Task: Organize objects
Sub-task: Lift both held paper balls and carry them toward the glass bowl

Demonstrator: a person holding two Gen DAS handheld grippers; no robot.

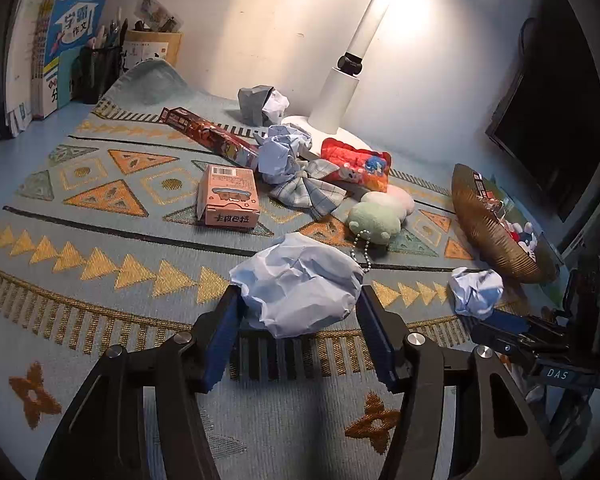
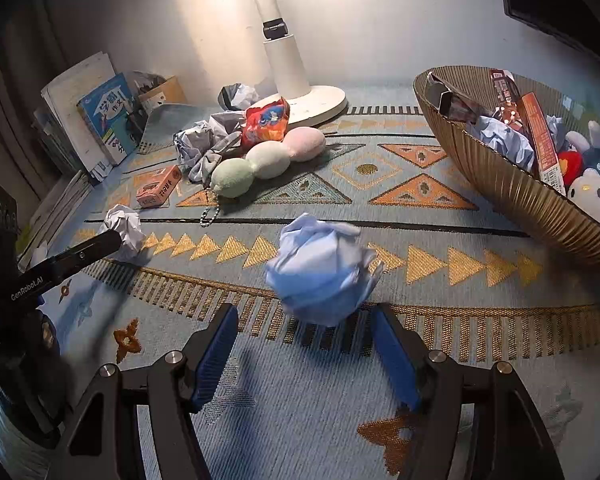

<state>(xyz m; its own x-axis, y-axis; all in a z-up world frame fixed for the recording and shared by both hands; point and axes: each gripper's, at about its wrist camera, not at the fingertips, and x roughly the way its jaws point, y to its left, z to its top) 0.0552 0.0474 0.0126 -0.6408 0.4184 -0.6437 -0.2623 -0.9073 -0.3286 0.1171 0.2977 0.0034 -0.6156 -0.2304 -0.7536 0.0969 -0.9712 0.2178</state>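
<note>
A crumpled pale-blue paper ball point(image 1: 298, 282) lies on the patterned mat between the open fingers of my left gripper point(image 1: 298, 316); it also shows in the right wrist view point(image 2: 125, 230). A second paper ball point(image 2: 322, 274) lies just ahead of my open right gripper point(image 2: 304, 344), and appears in the left wrist view point(image 1: 476, 291) in front of that gripper's fingers. The brown ribbed basket point(image 2: 512, 188) at the right holds boxes, paper balls and plush toys; it also shows in the left wrist view point(image 1: 488, 228).
On the mat: a pink box point(image 1: 228, 196), a long red box point(image 1: 208, 136), a plaid bow point(image 1: 306, 188), a red snack bag point(image 1: 356, 164), a three-ball plush point(image 2: 268, 160), more crumpled paper point(image 1: 284, 148). A white lamp base point(image 2: 312, 100), books point(image 1: 72, 44) and a pen holder point(image 1: 96, 72) stand behind.
</note>
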